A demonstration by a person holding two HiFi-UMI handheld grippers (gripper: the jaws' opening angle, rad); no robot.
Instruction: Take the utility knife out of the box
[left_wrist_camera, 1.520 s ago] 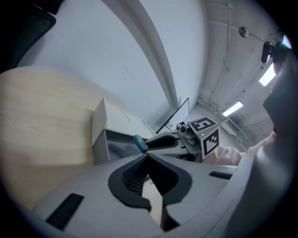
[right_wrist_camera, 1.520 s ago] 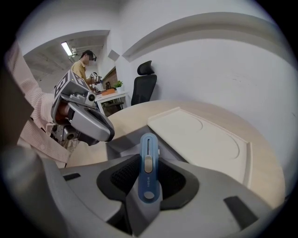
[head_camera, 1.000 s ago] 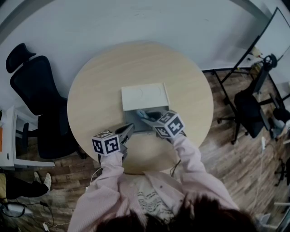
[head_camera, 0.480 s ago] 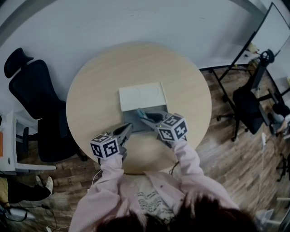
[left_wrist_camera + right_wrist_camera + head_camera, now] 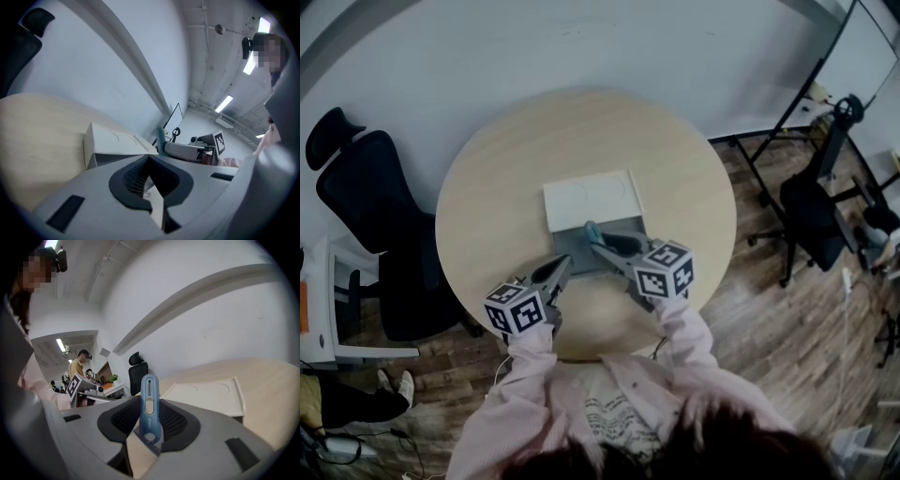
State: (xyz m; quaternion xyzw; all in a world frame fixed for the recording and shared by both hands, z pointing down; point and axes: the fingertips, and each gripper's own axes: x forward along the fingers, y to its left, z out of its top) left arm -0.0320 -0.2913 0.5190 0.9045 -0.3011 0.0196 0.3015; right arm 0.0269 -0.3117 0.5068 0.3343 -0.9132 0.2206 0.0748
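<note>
Right tongs (image 5: 605,248) are clamped on the blue utility knife (image 5: 149,404). The pads squeeze it from both sides, and it sticks up out of the jaws, slider facing the camera in the right gripper view. From the head view the knife sits over the open grey half of the box (image 5: 602,246), with the white lid flopped open flat behind it. The box is around the middle of the round worktop (image 5: 487,206), a bit toward the near edge. Left tongs (image 5: 563,268) are closed with nothing in them, parked right by the box's near left corner. Can't tell if they're touching it.
</note>
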